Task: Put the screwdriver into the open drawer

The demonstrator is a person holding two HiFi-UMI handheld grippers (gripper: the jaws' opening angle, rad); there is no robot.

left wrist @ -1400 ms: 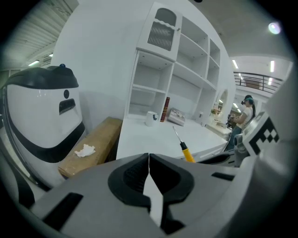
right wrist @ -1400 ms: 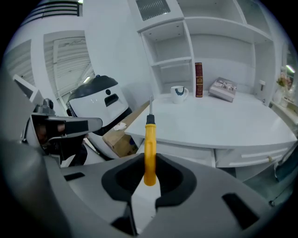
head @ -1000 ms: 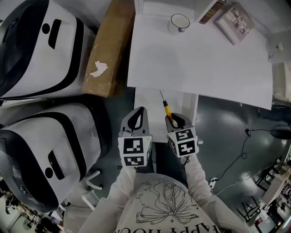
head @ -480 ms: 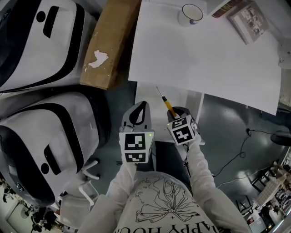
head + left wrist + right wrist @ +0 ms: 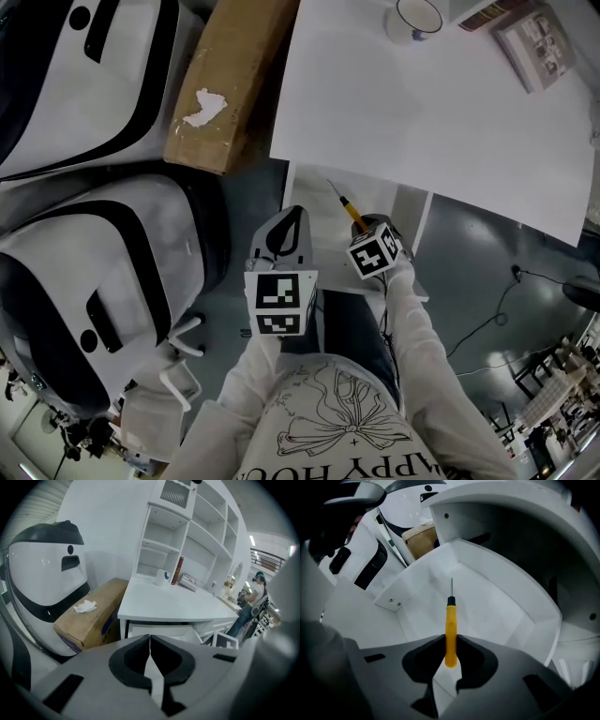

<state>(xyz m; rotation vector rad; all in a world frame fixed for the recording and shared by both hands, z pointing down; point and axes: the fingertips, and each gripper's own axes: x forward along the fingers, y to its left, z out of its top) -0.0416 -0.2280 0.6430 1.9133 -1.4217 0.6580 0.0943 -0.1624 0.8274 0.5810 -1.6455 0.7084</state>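
A screwdriver [image 5: 450, 632] with a yellow handle and a thin metal shaft is clamped between the jaws of my right gripper [image 5: 450, 645], shaft pointing forward and down into the open white drawer [image 5: 497, 606]. In the head view the screwdriver [image 5: 352, 215] sticks out of the right gripper [image 5: 367, 236] above the drawer [image 5: 314, 187] under the white desk [image 5: 422, 103]. My left gripper [image 5: 285, 228] hangs just left of the drawer, shut and empty; in its own view the left gripper [image 5: 150, 645] has its pads touching.
Two large white and black pods [image 5: 94, 272] stand at the left. A brown cardboard box [image 5: 225, 84] with crumpled tissue lies beside the desk. A mug [image 5: 417, 17] and books [image 5: 530, 42] rest on the desk. A cable [image 5: 487, 319] trails on the grey floor at right.
The right gripper has moved forward and tilted down, carrying the screwdriver over the open drawer. The left gripper has stayed about where it was.
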